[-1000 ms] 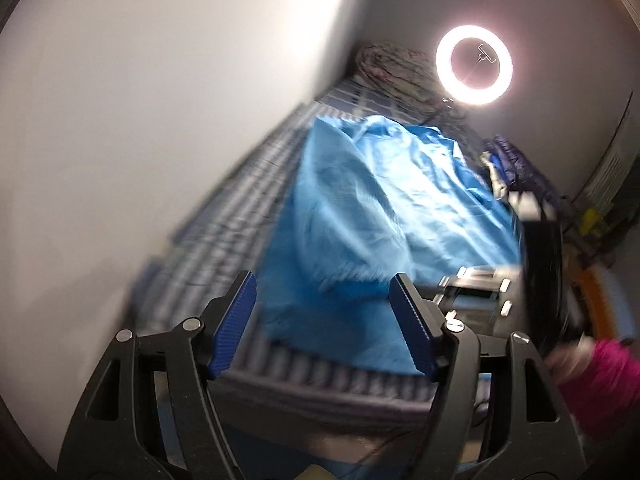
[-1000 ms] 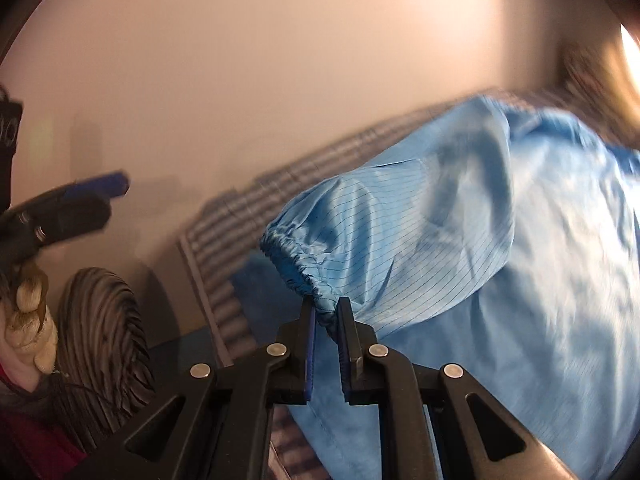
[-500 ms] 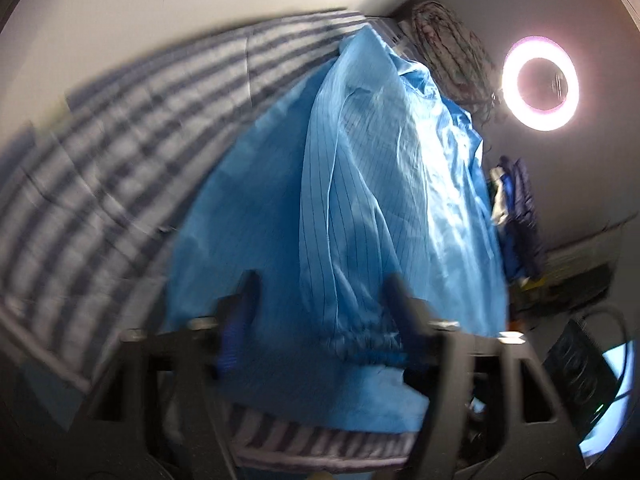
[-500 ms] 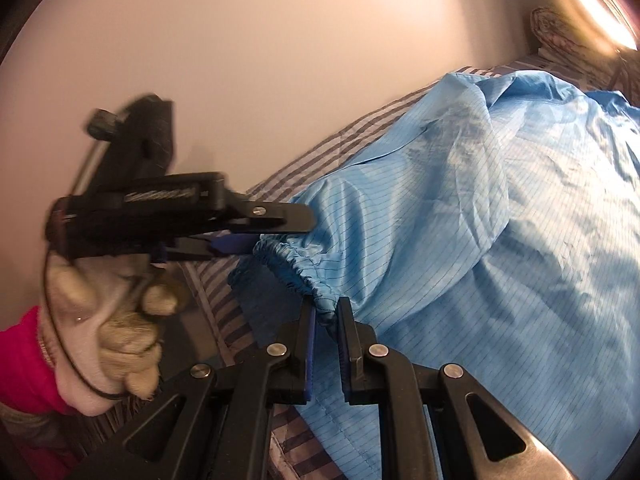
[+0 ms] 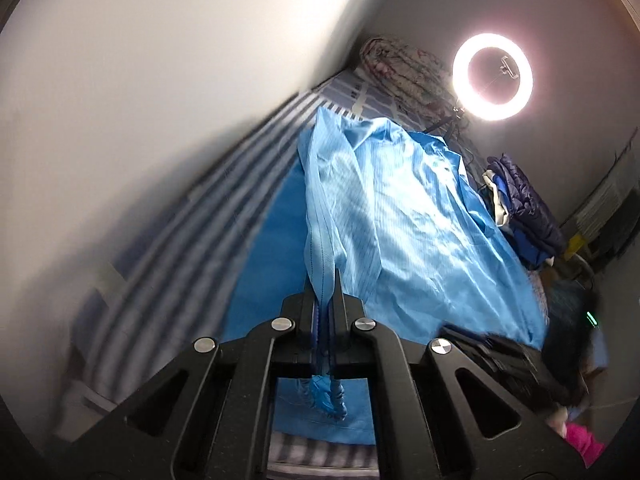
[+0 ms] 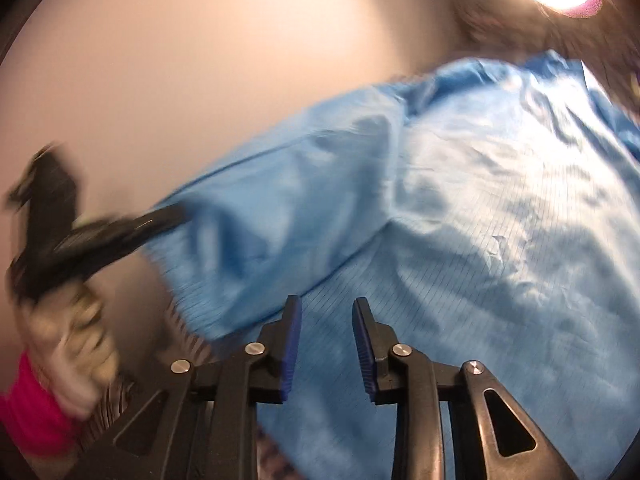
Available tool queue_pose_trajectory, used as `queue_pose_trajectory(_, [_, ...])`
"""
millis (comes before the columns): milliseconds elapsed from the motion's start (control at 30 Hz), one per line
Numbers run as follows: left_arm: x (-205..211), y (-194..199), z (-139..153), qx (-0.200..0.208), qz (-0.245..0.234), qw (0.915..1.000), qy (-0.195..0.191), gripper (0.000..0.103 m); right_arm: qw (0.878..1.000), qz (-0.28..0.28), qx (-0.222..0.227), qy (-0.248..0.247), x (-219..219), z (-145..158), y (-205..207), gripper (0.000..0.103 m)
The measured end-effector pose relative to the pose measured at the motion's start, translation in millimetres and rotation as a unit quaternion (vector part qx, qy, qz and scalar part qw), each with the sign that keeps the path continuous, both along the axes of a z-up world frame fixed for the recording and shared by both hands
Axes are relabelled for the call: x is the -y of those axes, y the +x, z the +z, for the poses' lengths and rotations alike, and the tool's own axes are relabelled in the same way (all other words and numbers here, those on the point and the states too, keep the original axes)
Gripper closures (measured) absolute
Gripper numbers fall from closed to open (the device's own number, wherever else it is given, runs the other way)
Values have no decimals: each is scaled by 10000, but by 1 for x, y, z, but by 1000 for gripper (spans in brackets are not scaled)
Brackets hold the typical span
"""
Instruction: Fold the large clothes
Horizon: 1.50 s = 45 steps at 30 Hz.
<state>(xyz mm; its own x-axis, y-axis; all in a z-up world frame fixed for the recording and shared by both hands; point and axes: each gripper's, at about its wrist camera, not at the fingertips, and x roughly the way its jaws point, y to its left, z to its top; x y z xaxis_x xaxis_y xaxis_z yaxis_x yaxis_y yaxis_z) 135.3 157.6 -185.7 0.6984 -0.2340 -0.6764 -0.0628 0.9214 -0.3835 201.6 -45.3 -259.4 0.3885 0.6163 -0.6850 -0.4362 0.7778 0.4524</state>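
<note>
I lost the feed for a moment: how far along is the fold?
Early. Done: the blue garment lies spread on the striped bed. In hand: the left gripper is shut on the sleeve near its cuff; the right gripper is open above the cloth. Left: laying the sleeve across the body, then every body fold.

A striped bed carries the blue garment spread across it, with a rolled floral quilt at its far end.
</note>
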Motion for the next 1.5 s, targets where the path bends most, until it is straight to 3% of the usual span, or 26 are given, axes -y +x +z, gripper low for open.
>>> queue_pose_trajectory(167, [3, -4, 18, 232, -135, 9982, 542, 103, 9990, -87, -395, 166, -46, -35, 46, 78])
queue_pose_trajectory(400, [16, -12, 45, 584, -371, 9901, 1221, 103, 9926, 364, -1037, 516, -123, -66, 97, 78])
queue_pose_trajectory(467, [24, -17, 46, 664, -534, 9877, 1313, 103, 9936, 522, -918, 406, -116, -57, 94, 78])
queue_pose_trajectory(533, [37, -22, 44, 729, -779, 9840, 1429, 103, 9951, 547, -778, 281, -94, -47, 91, 70])
queue_pose_trajectory(667, [79, -36, 24, 746, -1426, 9713, 1750, 103, 9982, -2, -556, 240, -20, -20, 95, 67])
queue_pose_trajectory(767, [105, -45, 3, 609, -1807, 9643, 1836, 103, 9981, -395, -363, 318, 17, 8, 113, 59])
queue_pose_trajectory(933, [135, -54, -30, 283, -2239, 9571, 1815, 103, 9975, -421, -267, 494, 22, 35, 162, 27])
queue_pose_trajectory(1000, [142, -56, -39, 220, -2371, 9533, 1859, 103, 9976, -386, -370, 445, 16, 31, 170, 27])
queue_pose_trajectory(1067, [150, -57, -45, 178, -2480, 9493, 1926, 103, 9973, -424, -521, 300, 4, 19, 181, 36])
queue_pose_trajectory(1133, [157, -63, -51, 103, -2600, 9459, 1938, 103, 9952, -583, -773, -163, -2, 2, 189, 91])
queue_pose_trajectory(1267, [164, -68, -56, 12, -2758, 9407, 1975, 102, 9866, -1113, -981, -676, 23, -25, 191, 97])
queue_pose_trajectory(1367, [156, -71, -51, -115, -2783, 9455, 1684, 78, 9760, -1311, -1116, -1332, 45, -46, 187, 92])
queue_pose_trajectory(1433, [139, -77, -37, -8, -2573, 9552, 1460, 56, 9760, -1201, -1106, -1441, 52, -47, 182, 78])
queue_pose_trajectory(1500, [116, -81, -27, 74, -2267, 9664, 1210, 54, 9785, -1072, -855, -1538, 55, -31, 174, 71])
